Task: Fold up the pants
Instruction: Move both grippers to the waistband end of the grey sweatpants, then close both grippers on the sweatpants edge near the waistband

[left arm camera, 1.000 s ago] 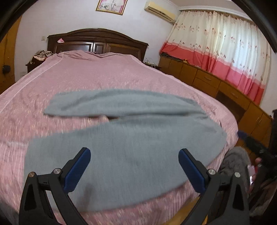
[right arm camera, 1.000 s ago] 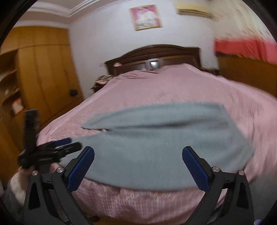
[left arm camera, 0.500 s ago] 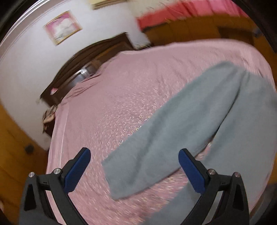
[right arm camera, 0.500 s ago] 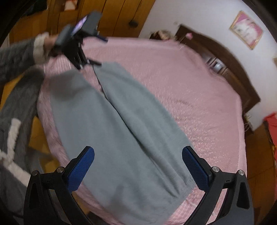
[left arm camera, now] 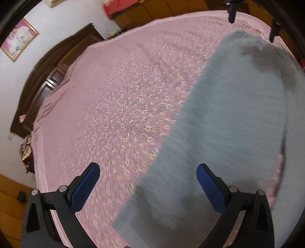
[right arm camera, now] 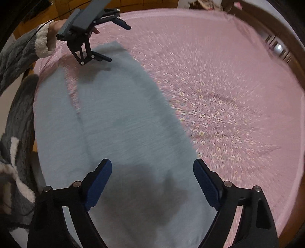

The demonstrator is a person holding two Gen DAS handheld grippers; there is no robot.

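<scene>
Grey pants [right arm camera: 122, 129] lie flat on a pink bed, both legs spread side by side. In the left wrist view one pant leg [left arm camera: 225, 133] runs from the lower middle to the upper right. My left gripper [left arm camera: 147, 188] is open, low over that leg's cuff end. It also shows in the right wrist view [right arm camera: 106, 41], above the far cuff. My right gripper [right arm camera: 152, 181] is open, over the waist end of the pants. Its fingertips [left arm camera: 231, 13] show at the top right of the left wrist view. Neither gripper holds anything.
The pink flowered bedspread [left arm camera: 122, 106] covers the bed. A dark wooden headboard [left arm camera: 43, 76] stands at the far end. A person's grey fleece sleeve [right arm camera: 17, 57] and robe [right arm camera: 15, 152] are at the bed's left edge.
Both grippers have swung down closer to the bed, one over each end of the pants. The pants have not moved.
</scene>
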